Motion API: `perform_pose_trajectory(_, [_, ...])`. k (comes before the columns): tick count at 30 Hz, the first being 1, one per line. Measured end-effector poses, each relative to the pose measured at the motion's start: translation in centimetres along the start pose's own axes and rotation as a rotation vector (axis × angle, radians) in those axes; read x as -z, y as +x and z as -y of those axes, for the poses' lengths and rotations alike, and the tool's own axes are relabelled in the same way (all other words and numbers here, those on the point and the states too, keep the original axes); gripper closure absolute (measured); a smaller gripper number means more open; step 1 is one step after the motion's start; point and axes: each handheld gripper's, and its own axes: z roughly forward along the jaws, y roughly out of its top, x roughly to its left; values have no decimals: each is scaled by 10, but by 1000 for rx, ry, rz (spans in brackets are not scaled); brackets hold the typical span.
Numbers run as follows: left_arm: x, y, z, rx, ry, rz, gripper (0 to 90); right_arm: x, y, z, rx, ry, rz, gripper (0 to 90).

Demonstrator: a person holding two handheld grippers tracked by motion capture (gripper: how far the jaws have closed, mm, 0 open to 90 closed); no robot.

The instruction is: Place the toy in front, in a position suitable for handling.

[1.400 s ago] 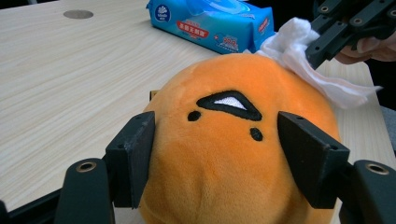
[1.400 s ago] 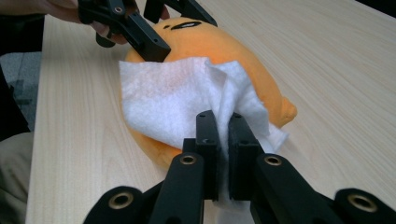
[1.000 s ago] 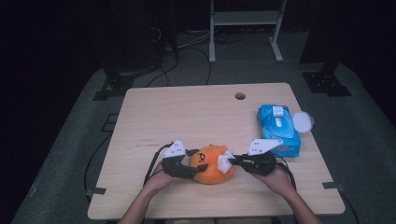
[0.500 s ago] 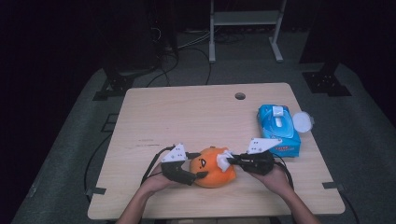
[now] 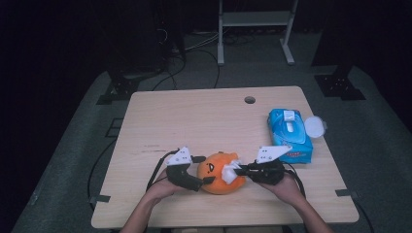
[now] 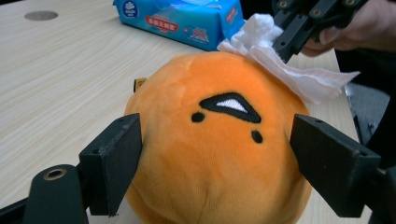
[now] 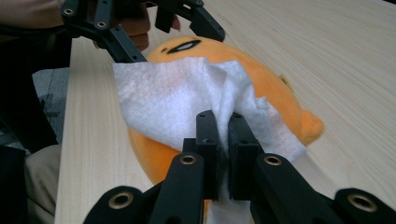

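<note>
Wiping the plush (image 5: 221, 174) near the counter's (image 5: 204, 121) front edge, I pinch a wipe (image 7: 187, 100) in my right claw (image 5: 243, 170); my left claw (image 5: 204, 170) has just been opening, straddling it loosely for steadiness.

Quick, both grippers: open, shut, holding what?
Left gripper: open, jaws just widened, standing off the round orange plush toy between them.
Right gripper: shut on white wipe.

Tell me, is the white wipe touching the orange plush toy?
Touching. The right gripper view shows the white wipe draped flat on the orange plush toy.
</note>
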Motion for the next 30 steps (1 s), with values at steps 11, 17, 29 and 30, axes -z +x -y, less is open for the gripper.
perform_pose_trajectory(11, [-12,-15,-2,-133,26,17,320,-8,15,-16,27,-37,3,845])
perform_pose_trajectory(17, [-10,-15,-1,-126,18,32,300,-3,-4,-7,-47,-21,99,845])
perform_pose_trajectory(29, [-9,-15,-7,-86,31,28,279,-4,20,-17,28,-22,49,845])
perform_pose_trajectory(30, [-9,-15,-7,-86,31,28,294,-4,20,-17,28,-22,49,845])
